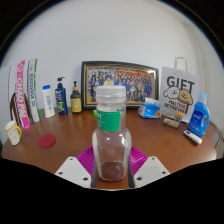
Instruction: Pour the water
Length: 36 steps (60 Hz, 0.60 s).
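Bottle (pixel 111 135) upright, white-capped, pinched between pink pads; claw (pixel 111 168) level over wooden table (pixel 60 158), clamped on it.

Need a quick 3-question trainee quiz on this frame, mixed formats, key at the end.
1. True or false: the bottle with the white cap stands between the fingers.
2. What lies on the table left of the bottle? A) red disc B) spoon C) phone
3. Fill in: behind the bottle, against the wall, stands a framed ____.

Key: 1 true. 2 A, the red disc. 3 photo.
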Motion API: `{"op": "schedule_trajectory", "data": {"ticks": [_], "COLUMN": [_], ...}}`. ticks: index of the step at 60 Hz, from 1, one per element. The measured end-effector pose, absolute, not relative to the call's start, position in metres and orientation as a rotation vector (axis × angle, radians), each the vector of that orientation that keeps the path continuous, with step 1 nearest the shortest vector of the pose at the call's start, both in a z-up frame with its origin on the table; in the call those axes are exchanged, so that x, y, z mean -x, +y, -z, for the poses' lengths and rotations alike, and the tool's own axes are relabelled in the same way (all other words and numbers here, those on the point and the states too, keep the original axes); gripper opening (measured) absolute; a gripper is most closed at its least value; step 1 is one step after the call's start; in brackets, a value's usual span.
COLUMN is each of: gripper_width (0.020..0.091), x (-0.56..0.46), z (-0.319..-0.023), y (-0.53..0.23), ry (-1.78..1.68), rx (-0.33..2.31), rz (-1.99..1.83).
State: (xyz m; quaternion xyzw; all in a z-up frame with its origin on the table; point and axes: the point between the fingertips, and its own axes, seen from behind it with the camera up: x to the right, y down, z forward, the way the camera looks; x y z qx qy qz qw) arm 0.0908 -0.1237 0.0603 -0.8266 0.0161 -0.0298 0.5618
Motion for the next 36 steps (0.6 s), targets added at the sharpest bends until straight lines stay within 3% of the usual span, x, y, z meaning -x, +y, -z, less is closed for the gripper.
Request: {"op": "schedule_trajectory", "data": {"ticks": [4, 10, 23, 36], "gripper_width": [0.0415, 0.0396, 0.0397, 0.0396], "x": [-0.092, -0.097, -0.065, 0.042], "z": [-0.061, -0.088, -0.188, -0.275], "y": [-0.121, -0.115, -0.102, -0.086], "ry": [0.019, -0.015, -0.146, -0.51], "rx": [1.967, 1.952, 1.844, 1.681], "rz": [0.108, 0.257, 0.509, 0.844]}}
